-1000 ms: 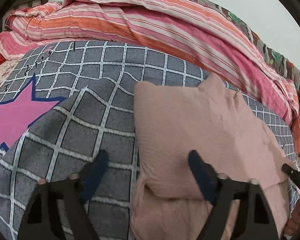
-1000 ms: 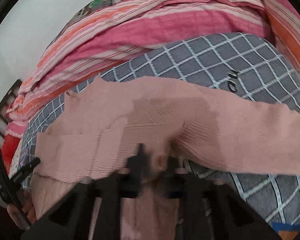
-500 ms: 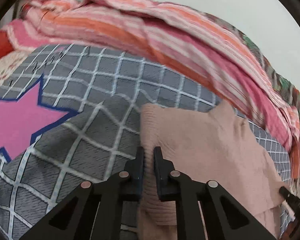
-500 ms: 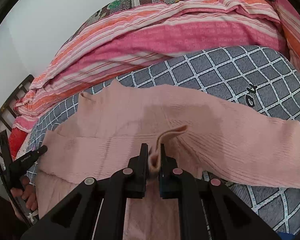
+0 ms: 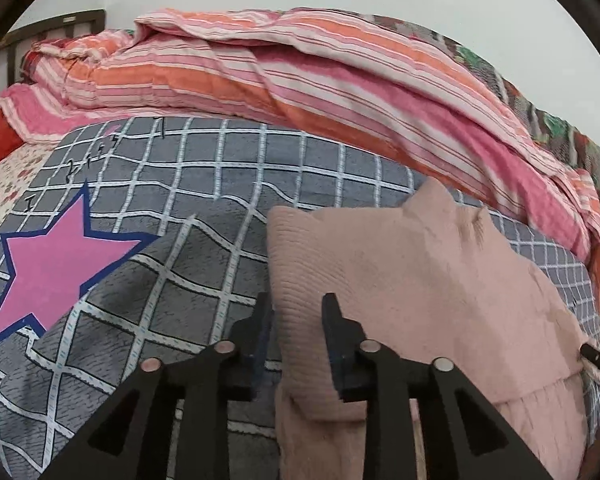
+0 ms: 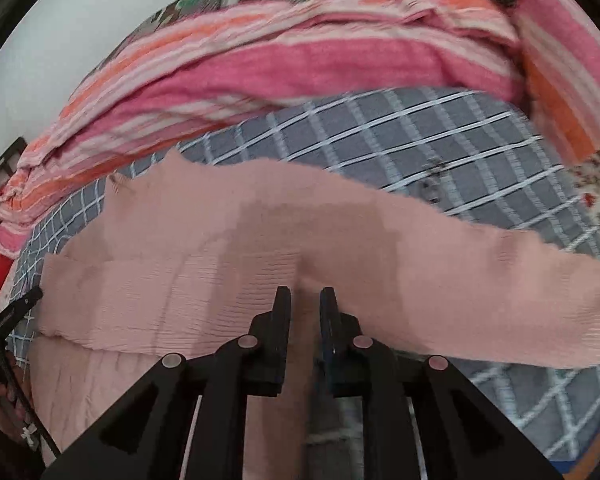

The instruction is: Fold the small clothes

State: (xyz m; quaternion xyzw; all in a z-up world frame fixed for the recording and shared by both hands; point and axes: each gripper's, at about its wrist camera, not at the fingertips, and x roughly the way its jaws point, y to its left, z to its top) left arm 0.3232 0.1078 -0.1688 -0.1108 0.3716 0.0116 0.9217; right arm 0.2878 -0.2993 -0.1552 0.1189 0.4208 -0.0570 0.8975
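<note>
Lying spread across the grey checked blanket on the bed is the pink knit sweater. The left hand-held gripper is straddling its folded left edge, fingers slightly parted around the fabric. The right hand-held gripper is hovering over its middle, fingers narrowly apart, gripping nothing visible.

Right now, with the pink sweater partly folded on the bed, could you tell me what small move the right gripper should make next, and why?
Probably move the right gripper right along the bed, toward the outstretched sleeve. Its jaws are parted with a small gap, seemingly gripping nothing, and that sleeve lies unfolded across the grey checked blanket. On the pink sweater's other side the edge already looks folded in, between the left gripper's parted jaws.
</note>
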